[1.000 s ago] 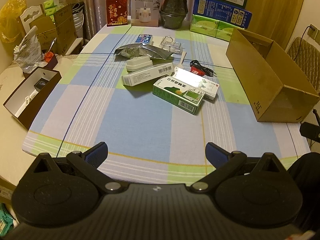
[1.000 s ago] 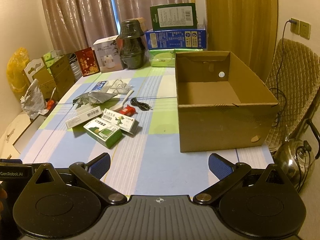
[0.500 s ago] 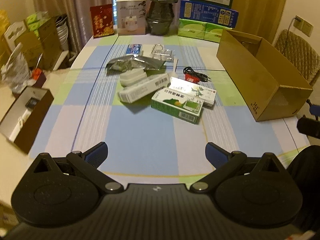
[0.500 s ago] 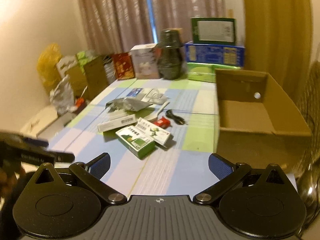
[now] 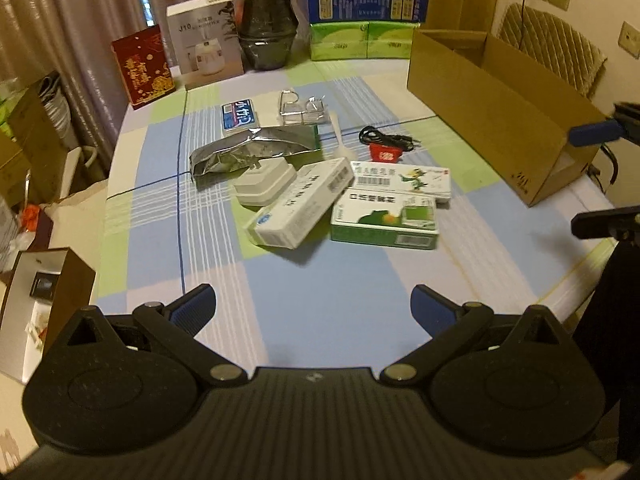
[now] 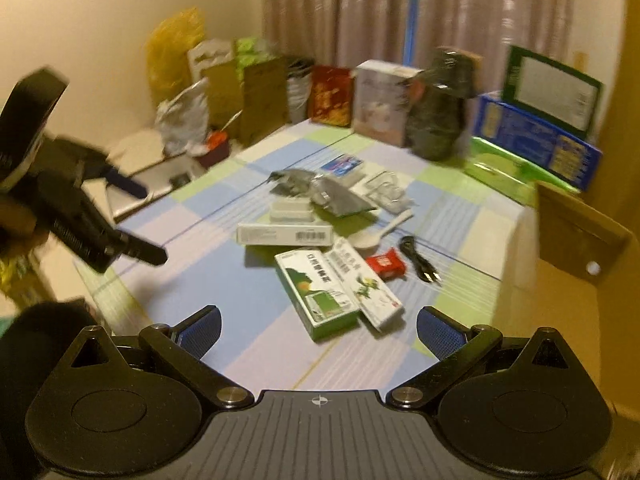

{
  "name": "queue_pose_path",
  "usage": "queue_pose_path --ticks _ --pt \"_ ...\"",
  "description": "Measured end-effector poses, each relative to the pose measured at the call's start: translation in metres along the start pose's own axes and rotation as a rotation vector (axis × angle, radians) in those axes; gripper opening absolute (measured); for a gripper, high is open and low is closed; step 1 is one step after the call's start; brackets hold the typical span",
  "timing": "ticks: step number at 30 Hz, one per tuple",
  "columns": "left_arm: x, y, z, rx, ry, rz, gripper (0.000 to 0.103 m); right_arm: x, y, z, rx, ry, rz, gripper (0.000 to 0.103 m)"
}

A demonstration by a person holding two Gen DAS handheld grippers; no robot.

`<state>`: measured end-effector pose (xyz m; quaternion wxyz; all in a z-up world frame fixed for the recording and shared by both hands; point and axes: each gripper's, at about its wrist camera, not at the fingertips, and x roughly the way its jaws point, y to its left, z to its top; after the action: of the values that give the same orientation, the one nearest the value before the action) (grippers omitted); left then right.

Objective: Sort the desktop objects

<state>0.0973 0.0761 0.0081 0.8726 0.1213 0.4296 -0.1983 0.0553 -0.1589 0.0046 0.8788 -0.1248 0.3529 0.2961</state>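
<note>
I have the left gripper (image 5: 312,306) spread wide and empty above the near edge of the checked tablecloth (image 5: 320,280), and the right gripper (image 6: 318,326) likewise apart, holding nothing. Ahead of both, the green box (image 5: 384,220) lies touching a white carton (image 5: 300,204), with a silver pouch (image 5: 252,148) behind. The cardboard box (image 5: 492,108) stands open, well off to the right.

From my left wrist view, the cardboard box (image 5: 496,108) sits along the table's (image 5: 320,280) right edge. Mid-table, the foil pouch (image 5: 256,150) lies behind the adapter (image 5: 264,182), which touches the long carton (image 5: 300,204). Two cartons (image 5: 384,216) lie to its right, with the cable (image 5: 384,140) behind them.
</note>
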Motion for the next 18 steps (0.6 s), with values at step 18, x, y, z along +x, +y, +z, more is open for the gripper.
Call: queue_pose_path --ticks 18 --pt "0.111 0.052 0.044 0.124 0.05 -0.171 0.099 0.158 -0.017 0.021 -0.165 0.235 0.123 0.072"
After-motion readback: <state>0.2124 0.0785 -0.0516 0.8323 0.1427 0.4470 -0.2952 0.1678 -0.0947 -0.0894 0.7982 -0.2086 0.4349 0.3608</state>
